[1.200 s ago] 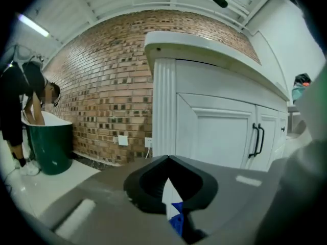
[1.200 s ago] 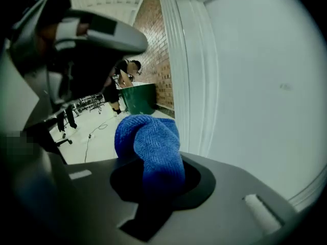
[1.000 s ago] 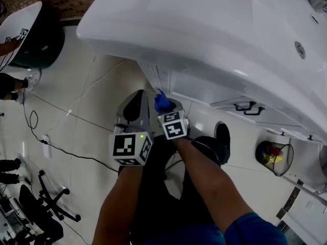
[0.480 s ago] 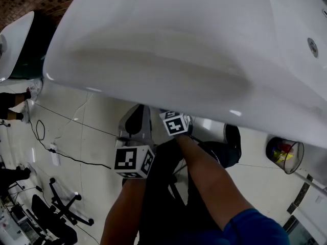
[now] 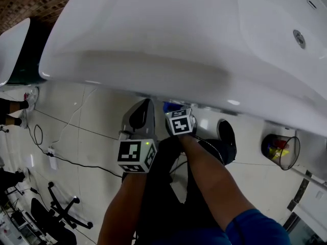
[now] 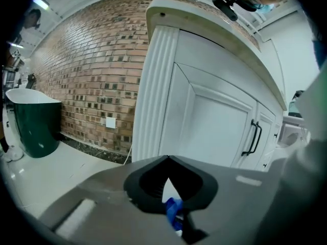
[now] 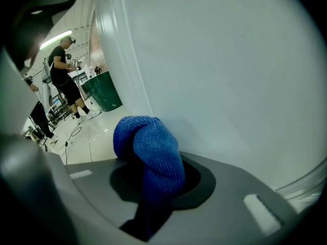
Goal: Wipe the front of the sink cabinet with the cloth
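- The right gripper (image 5: 172, 112), just below the centre of the head view, is clamping its jaws on the bunched blue knitted cloth (image 5: 170, 105). In the right gripper view the cloth (image 7: 150, 154) is bulging up out of the jaws.
- The cloth is sitting hard up against a smooth white panel (image 7: 219, 75) that is filling the right of that view. I am taking it for the front of the white sink cabinet (image 6: 214, 116), though whether cloth and panel are touching is not showing clearly.
- The left gripper (image 5: 142, 114) is hanging just left of the right one, with its jaws closed together. Its own view is showing only a small blue scrap in the slit, probably the same cloth seen beyond. It is pointing at the cabinet's fluted corner post (image 6: 153, 96) and the door with the black handle (image 6: 254, 137).
- A second ago the head view was showing the cabinet doors and handles, with the cloth at the fluted corner. Now the glossy white sink basin (image 5: 168, 29) is covering the upper frame and hiding the cabinet front, and the cloth is peeking out just under its rim.
- That shift is suggesting the person is leaning over the sink while wiping is under way near the top of the cabinet. Most of the front probably remains to be wiped.
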A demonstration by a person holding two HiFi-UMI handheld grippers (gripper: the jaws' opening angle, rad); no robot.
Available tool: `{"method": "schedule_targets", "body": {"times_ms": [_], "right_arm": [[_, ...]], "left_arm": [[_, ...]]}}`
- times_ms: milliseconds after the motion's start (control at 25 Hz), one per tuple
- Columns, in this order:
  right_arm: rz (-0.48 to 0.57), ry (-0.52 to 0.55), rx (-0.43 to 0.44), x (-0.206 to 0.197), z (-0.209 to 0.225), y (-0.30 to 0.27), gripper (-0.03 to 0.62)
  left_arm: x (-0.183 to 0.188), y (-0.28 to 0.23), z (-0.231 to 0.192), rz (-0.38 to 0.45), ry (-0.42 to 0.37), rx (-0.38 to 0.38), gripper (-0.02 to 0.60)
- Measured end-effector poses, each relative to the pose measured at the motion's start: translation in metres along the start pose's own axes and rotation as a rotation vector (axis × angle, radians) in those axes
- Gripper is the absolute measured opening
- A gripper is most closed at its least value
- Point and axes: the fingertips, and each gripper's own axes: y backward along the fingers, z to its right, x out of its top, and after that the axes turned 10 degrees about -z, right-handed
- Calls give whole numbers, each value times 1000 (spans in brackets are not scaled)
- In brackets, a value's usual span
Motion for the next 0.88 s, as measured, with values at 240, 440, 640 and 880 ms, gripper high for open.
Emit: {"method": "schedule_targets", "body": {"times_ms": [240,440,640,880], "right_arm": [[-44,-65,-23,-13,29,19,81],[-120,-111,-52,-32,51,28,81],[-188,-240,-90,-60,82,40,81],[-227,-468,-73,-90,108,60,81]], "left_arm": [[2,-13,33,-35,-52,-41,3],[5,-23,60,-49,-99,-63,2],[-1,-35,82,-95,-120,-99,3],[-30,-58,125,-258,-220,-205,2]]}}
